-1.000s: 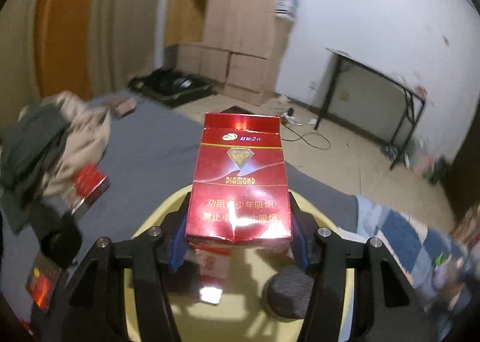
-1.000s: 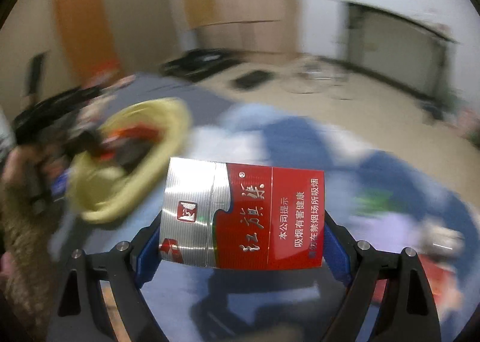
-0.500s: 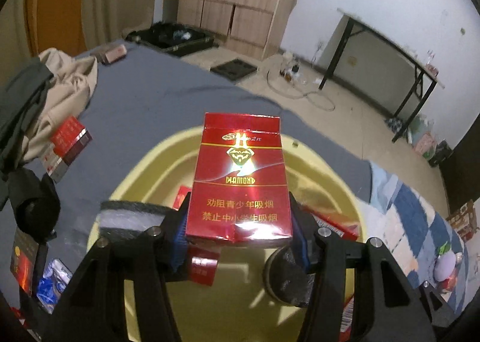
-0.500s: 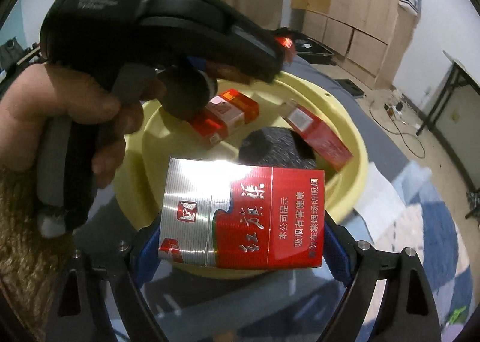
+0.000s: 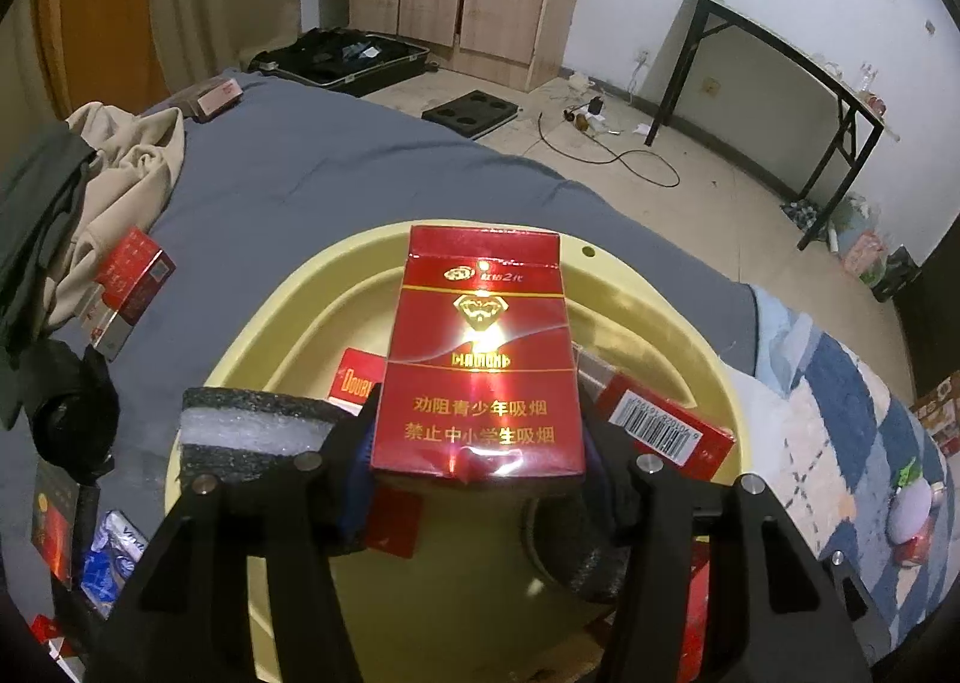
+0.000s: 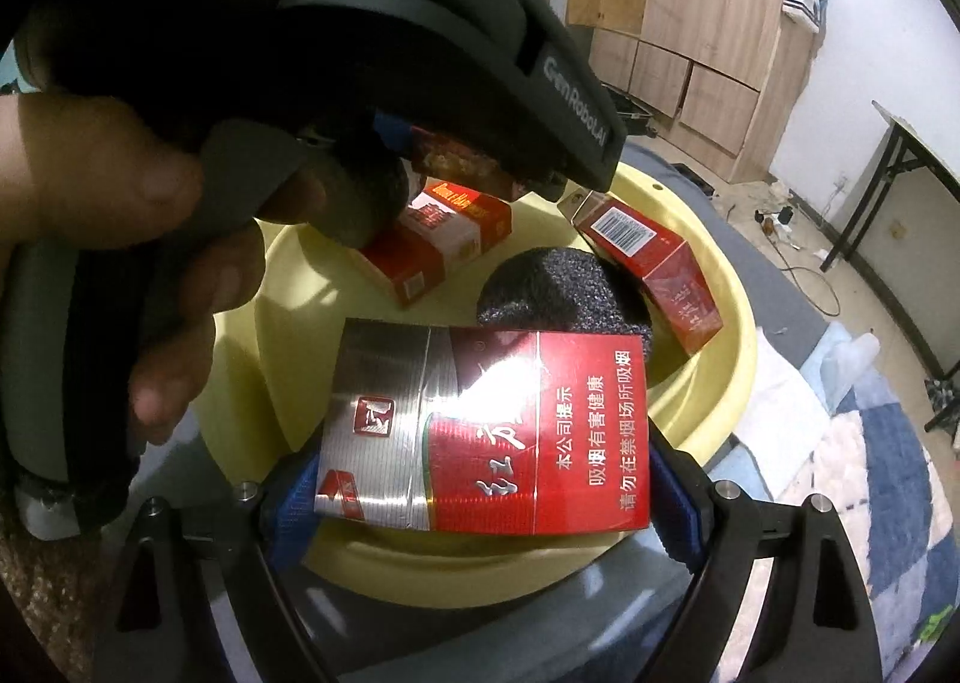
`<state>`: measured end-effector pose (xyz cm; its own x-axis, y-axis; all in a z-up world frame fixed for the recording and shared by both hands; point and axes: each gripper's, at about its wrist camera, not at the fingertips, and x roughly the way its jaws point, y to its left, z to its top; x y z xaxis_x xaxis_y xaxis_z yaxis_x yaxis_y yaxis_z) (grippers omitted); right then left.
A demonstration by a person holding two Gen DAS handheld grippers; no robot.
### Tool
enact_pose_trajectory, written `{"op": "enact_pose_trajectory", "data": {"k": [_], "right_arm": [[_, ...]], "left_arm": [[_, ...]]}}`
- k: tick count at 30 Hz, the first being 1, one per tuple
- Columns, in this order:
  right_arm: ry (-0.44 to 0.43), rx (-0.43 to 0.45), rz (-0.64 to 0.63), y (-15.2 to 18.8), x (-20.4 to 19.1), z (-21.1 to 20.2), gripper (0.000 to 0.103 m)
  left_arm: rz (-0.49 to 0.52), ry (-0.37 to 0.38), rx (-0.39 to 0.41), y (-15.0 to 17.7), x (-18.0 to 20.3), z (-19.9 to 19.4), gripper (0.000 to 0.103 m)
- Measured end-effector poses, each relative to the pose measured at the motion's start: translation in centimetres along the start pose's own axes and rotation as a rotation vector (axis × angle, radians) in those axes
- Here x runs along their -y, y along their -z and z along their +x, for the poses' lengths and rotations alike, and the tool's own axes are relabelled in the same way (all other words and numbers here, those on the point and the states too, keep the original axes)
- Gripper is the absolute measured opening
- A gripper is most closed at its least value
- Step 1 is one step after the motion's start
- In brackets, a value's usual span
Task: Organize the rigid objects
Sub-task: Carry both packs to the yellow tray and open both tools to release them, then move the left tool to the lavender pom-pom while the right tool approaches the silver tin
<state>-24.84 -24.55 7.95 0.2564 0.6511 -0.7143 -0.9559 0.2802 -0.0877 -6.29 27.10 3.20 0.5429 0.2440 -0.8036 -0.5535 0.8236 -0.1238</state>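
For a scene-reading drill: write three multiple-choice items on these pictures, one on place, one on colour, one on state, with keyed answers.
1. The all-red pack in the left gripper is over:
A. the yellow basin
B. the floor
C. a suitcase

2. The pack in the right gripper is:
A. blue
B. silver and red
C. green

3. The right gripper is:
A. open and empty
B. lying in the basin
C. shut on a pack

Answers: 1 A, basin rim shows all round the pack. 2 B, silver half, red half. 3 C, pads press both pack ends.
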Motion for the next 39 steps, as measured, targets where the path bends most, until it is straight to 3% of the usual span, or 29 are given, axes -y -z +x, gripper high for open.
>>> {"op": "enact_pose_trajectory", "data": {"k": [2, 4, 6, 13, 16, 19, 23, 27, 32, 34, 39], "right_arm": [[0.006, 0.004, -0.003, -0.1, -0.1, 0.1, 0.091], [0.016, -0.006, -0.012, -0.1, -0.3, 0.2, 0.093], [0.009, -0.002, -0.01, 0.1, -0.4, -0.2, 0.095], [-0.017, 0.028, 0.038, 0.3, 0.8, -3.1, 0.099], [0.044, 0.046, 0.1, 1.5, 3.2, -6.4, 0.099], [0.17, 0.057, 0.251, 4.1, 8.1, -11.9, 0.099], [0.361, 0.119, 0.513, 9.9, 15.6, -20.6, 0.103], [0.479, 0.09, 0.737, 16.1, 22.1, -24.5, 0.103], [0.466, -0.005, 0.856, 19.8, 25.4, -23.5, 0.103], [0.442, -0.001, 0.858, 19.8, 26.4, -22.8, 0.103], [0.4, -0.031, 0.897, 20.5, 27.9, -20.9, 0.103]], "left_arm": [[-0.019, 0.017, 0.004, -0.1, -0.2, -0.3, 0.069], [-0.036, 0.036, 0.021, -0.2, -0.3, -0.8, 0.087], [-0.049, 0.052, 0.04, -0.3, -0.5, -1.4, 0.092], [-0.054, 0.044, 0.147, -0.6, -0.3, -5.3, 0.103], [-0.041, 0.058, 0.189, -0.7, 0.1, -6.9, 0.103], [-0.004, 0.116, 0.223, -0.6, 1.7, -8.3, 0.103], [0.128, 0.251, 0.238, 0.0, 7.9, -9.3, 0.103], [0.257, 0.428, 0.173, 2.0, 16.1, -8.1, 0.103], [0.425, 0.602, 0.095, 7.5, 26.5, -6.7, 0.103], [0.458, 0.597, 0.051, 9.4, 29.3, -4.8, 0.103], [0.429, 0.605, -0.016, 10.1, 30.0, -1.2, 0.103]]}}
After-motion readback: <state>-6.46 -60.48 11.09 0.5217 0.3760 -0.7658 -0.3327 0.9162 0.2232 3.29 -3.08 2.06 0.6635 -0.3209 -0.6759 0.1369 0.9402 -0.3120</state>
